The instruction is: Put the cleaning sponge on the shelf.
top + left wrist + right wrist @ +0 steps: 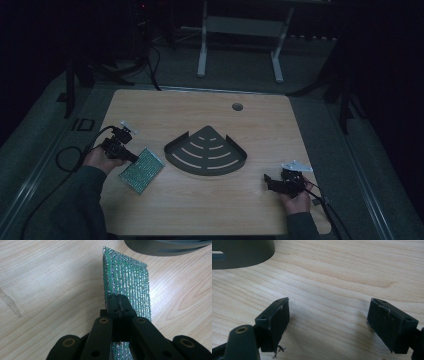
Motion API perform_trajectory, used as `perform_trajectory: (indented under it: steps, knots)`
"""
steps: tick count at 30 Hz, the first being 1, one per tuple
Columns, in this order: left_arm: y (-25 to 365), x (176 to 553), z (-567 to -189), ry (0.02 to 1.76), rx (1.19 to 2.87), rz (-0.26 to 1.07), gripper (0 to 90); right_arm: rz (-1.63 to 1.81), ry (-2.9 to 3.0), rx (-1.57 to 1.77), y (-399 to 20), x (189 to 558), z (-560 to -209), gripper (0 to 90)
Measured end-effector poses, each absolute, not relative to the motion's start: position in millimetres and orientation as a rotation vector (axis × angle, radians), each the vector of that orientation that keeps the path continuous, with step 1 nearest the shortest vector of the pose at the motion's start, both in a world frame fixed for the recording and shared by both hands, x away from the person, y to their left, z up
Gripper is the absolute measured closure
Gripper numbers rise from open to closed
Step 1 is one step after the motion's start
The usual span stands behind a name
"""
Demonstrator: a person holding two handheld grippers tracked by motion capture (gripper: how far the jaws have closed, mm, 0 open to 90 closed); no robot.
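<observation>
Nearest us on the right, we see the right gripper point(272, 181) low over the wooden table point(200, 210), its jaws spread wide with nothing between them. Farther left, the left gripper point(119, 305) is clamped on the glittery green sponge pad point(127, 277), just left of the dark fan-shaped tray point(206, 151) at the table's middle.

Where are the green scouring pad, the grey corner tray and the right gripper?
green scouring pad point(130, 280), left gripper view, upper face.
grey corner tray point(235, 162), high view, front rim.
right gripper point(328, 322), right gripper view, midway between its open jaws.
</observation>
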State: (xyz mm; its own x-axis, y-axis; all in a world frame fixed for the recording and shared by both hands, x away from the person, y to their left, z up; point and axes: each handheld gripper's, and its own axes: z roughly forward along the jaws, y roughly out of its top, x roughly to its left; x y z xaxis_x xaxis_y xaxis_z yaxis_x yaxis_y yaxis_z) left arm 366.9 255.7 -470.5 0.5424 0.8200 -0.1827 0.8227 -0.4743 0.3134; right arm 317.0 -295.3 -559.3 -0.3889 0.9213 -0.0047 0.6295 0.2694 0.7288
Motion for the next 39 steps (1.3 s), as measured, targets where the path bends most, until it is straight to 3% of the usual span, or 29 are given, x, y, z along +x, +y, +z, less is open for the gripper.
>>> perform_trajectory:
  steps: [39]
  knots:
    - [253.2,369.8,-431.6,1.298,2.404,0.083,90.0,0.911,2.115,1.400,-295.3,317.0,-559.3,17.6]
